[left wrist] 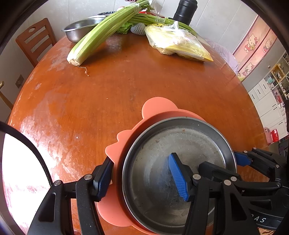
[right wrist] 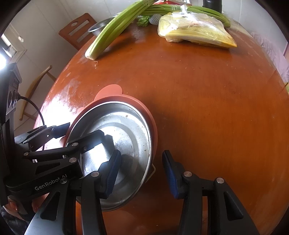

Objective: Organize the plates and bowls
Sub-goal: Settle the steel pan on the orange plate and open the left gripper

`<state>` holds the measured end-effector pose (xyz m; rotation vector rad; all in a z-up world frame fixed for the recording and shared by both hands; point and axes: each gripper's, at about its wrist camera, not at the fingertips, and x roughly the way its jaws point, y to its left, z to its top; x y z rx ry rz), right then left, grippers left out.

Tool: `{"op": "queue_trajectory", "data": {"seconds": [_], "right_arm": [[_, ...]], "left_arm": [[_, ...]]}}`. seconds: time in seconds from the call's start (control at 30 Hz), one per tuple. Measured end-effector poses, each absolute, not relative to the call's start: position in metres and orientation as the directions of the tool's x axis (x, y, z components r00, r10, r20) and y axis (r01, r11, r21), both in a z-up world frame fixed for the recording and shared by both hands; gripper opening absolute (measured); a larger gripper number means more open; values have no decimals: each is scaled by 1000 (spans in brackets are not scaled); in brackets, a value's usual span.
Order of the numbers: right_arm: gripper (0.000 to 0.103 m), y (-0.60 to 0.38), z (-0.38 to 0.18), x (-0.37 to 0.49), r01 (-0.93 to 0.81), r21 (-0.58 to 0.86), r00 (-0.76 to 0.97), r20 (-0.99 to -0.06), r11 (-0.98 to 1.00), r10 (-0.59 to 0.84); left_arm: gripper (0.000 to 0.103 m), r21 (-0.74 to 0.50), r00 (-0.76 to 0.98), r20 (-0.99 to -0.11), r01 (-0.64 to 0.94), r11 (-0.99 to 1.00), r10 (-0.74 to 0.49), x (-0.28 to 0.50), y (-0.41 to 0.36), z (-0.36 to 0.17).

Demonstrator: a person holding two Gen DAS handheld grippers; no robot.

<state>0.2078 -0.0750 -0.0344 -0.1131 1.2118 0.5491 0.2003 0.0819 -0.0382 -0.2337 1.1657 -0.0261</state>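
A steel bowl sits inside a salmon-pink plastic plate with ear-shaped tabs at the near edge of the round wooden table. My left gripper is open, its jaws straddling the bowl's left rim, one finger inside the bowl and the other outside over the pink plate. In the right wrist view, my right gripper is open and straddles the right rim of the bowl and the pink plate, with one finger inside the bowl. The left gripper shows at the bowl's far side.
At the far side lie celery bunches, a steel basin, a plastic bag of yellow food and a black flask. A wooden chair stands behind the table. The table's edge curves on the right.
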Motion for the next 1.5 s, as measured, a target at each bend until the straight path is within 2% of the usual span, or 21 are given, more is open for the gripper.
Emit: {"op": "queue_trajectory", "data": {"seconds": [1.5], "right_arm": [[50, -79, 14, 163, -478, 154, 405, -835, 865, 372]], "left_arm": [[60, -153, 510, -858, -128, 980, -67, 139, 88, 12]]}}
